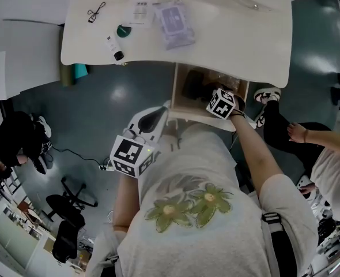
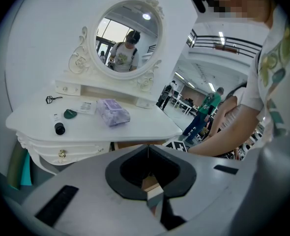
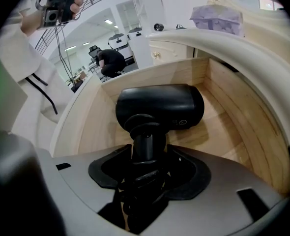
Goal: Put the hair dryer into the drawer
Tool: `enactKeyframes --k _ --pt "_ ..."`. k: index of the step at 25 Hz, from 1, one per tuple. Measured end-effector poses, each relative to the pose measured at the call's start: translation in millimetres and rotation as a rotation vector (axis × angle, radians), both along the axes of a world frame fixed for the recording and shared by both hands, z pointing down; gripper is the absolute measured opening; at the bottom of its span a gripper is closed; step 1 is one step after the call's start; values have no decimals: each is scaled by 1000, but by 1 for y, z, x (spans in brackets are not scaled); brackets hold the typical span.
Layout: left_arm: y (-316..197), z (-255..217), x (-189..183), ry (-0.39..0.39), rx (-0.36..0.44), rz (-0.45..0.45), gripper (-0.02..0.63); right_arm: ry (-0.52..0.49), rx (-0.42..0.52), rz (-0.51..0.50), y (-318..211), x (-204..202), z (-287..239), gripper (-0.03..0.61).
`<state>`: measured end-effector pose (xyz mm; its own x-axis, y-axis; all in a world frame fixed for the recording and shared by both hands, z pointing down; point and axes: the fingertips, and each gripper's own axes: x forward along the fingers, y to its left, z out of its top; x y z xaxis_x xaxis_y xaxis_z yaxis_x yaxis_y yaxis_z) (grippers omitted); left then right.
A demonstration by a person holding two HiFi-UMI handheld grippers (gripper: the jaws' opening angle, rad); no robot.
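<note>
The right gripper (image 3: 146, 154) clamps the black plastic hair dryer (image 3: 159, 106) inside the light-wood drawer (image 3: 233, 117), while the left gripper (image 2: 152, 193) is closed, empty.

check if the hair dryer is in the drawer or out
In. The right gripper view shows the hair dryer between the wooden walls of the drawer, its handle clamped in the right tool.

**Head view.** The desk (image 1: 262, 51) is cut off by the upper edge, and its top hides the back of the drawer (image 1: 184, 105). The hair dryer (image 1: 192, 85) shows only as a dark shape, partly behind the right tongs (image 1: 221, 103). Print on the card (image 1: 140, 10) is too small to read.

**Right gripper view.** The handle's lower end and the cord merge into one dark mass between the jaws.
</note>
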<state>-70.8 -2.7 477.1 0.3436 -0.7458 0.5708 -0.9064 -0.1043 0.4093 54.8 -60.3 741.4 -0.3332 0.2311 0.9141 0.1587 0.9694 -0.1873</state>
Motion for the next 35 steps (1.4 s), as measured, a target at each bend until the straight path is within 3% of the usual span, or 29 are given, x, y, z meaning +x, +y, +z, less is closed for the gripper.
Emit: enactKeyframes --k 19,28,35 --pt "-5 3 5 5 -3 42 11 50 79 7 0 1 15 215" --pt "-6 -2 12 2 16 84 11 63 84 38 -4 4 -3 216" --pt "-10 -11 20 -8 50 138 11 -18 79 153 -8 3 -46 215"
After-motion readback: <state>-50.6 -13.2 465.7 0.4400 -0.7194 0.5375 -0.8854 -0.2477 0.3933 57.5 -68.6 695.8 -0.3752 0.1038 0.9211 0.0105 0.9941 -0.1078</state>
